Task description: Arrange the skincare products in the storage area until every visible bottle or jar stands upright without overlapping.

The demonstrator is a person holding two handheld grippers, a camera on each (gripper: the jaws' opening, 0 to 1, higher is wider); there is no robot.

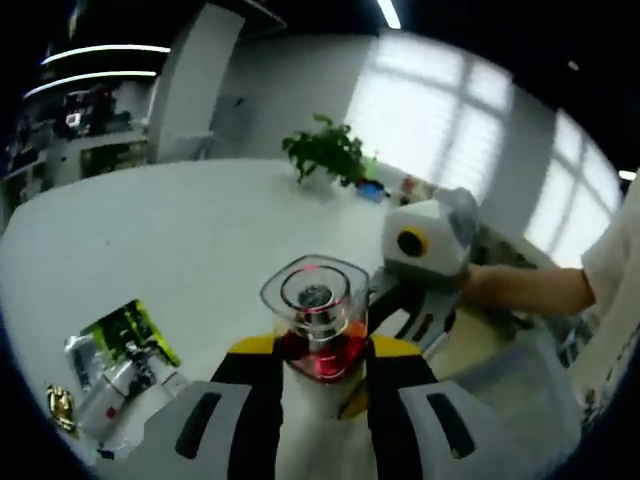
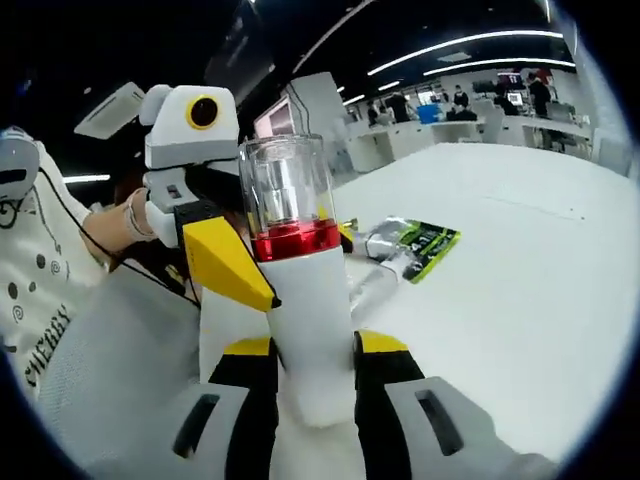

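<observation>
Two tongs grip one bottle, white body, red band, clear cap; its base is hidden between the jaws. Right tongs clamp it at lower centre; left tongs likewise. Green sachets lie lower left on the white surface, labels unreadable. Potted plant upper centre.

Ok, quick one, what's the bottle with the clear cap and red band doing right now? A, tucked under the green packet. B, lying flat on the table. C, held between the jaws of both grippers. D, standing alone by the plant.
C: the bottle sits between the right gripper jaws, and the left gripper jaws close on it too.
</observation>
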